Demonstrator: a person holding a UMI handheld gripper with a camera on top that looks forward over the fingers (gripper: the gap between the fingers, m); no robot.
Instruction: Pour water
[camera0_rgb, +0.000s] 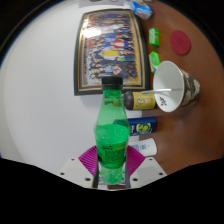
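Holding a green plastic bottle upright, the claw has both pink pads pressed against the bottle's lower body, so it is clamped on the bottle. The cap looks to be off or very small; that cannot be told for sure.

Taking the bottle as the landmark: a white paper cup lies just beyond it and to its right, mouth turned toward the camera, seemingly tipped or seen from above. A small jar with a yellowish label sits between bottle and cup, and a blue box rests close at the bottle's right side. A framed colourful picture lies behind the bottle on the white bench. Farther right of the cup sit a red round lid and a green item.

Judged from this, the carry step is in hand: the bottle is gripped but not tilted. The next move calls for bringing the neck over the cup's mouth, clearing the jar, then tilting slowly.
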